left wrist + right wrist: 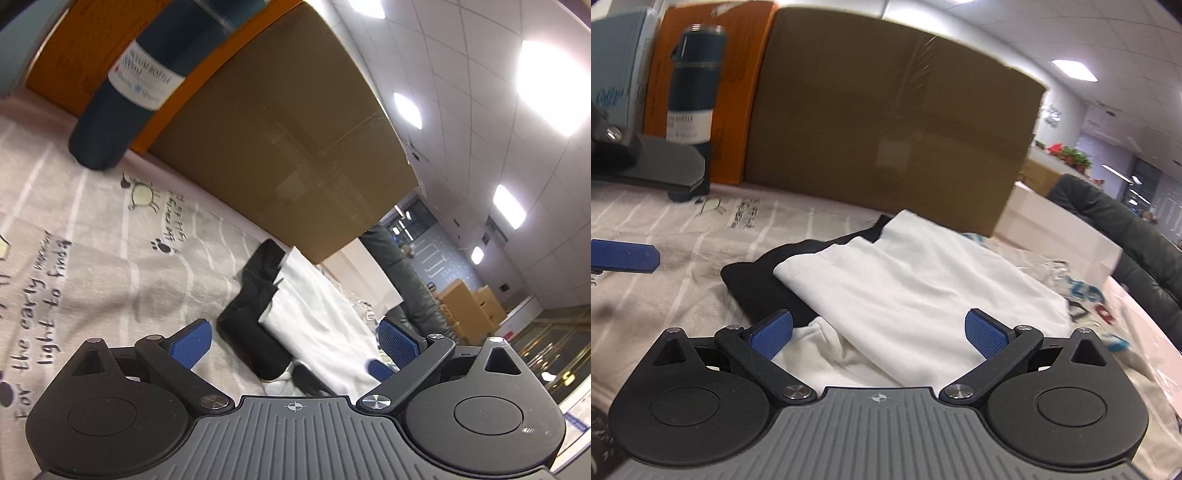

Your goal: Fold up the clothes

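A folded white garment [916, 295] lies on top of a black garment [757, 284] on the printed grey cloth [683, 240]. Both show in the left wrist view, white garment [317, 314] and black garment [255, 314]. My right gripper [879, 332] is open and empty, just above the near edge of the white garment. My left gripper [295, 343] is open and empty, tilted, near the same pile. A blue pad of the left gripper [624, 256] shows at the left of the right wrist view.
A large brown cardboard box [886, 129] stands right behind the clothes. A dark blue bottle [692, 92] and an orange box [731, 92] stand at back left. A printed garment [1089, 295] lies to the right. A dark chair [1126, 240] is beyond the table.
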{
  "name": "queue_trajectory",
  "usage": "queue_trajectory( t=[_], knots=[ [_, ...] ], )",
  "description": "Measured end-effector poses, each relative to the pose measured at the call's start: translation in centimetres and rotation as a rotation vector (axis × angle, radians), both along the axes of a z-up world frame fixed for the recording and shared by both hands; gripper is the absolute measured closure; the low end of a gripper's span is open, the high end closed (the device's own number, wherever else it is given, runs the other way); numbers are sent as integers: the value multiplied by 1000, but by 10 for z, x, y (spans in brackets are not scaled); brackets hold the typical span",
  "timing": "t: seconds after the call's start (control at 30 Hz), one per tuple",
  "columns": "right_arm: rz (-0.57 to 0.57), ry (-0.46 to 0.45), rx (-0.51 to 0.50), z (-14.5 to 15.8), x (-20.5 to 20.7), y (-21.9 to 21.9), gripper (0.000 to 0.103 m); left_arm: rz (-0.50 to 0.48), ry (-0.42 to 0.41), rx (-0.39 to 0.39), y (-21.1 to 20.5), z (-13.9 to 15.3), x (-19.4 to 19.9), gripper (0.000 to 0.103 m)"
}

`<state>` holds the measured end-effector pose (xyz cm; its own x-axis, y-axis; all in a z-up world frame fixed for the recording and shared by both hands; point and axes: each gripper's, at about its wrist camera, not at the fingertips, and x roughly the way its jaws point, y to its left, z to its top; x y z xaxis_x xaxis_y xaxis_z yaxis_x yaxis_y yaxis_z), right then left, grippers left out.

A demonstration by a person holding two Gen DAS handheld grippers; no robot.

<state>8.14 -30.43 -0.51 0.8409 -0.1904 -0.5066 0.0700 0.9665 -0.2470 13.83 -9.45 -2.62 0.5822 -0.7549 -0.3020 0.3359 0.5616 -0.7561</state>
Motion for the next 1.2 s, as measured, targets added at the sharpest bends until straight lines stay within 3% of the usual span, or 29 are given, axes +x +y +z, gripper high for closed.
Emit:
queue_trajectory(
  t=[0.2,0.3,0.37,0.47,0.67,0.7,0.73,0.8,0.83,0.93,1.2],
  knots=[
    [-67,21,35,-5,30,-7,5,3,50,-11,-7,-9,12,4],
    [-61,15,121,-8,34,-15,34,-17,81,-35,-14,-14,19,4],
    [-64,-1,198,-7,34,-24,73,-34,90,-42,-20,-17,23,4],
    [-106,-62,366,1,22,-51,94,-59,80,-29,-32,-19,27,4],
    [-199,-221,713,7,-6,-114,97,-112,34,16,-67,-20,35,5],
    [-210,-246,762,6,-10,-123,97,-110,19,38,-74,-21,36,12],
    [-222,-271,812,5,-15,-132,97,-107,5,61,-81,-21,36,21],
    [-237,-321,872,5,-23,-144,98,-105,-5,137,-94,-25,37,85],
    [-242,-342,892,5,-26,-149,98,-92,-15,169,-97,-28,37,98],
    [-238,-396,938,8,-33,-156,98,-71,-74,168,-92,-24,30,99],
    [-130,-544,1034,41,-61,-164,98,-61,-291,101,-66,25,-11,100]
  ],
)
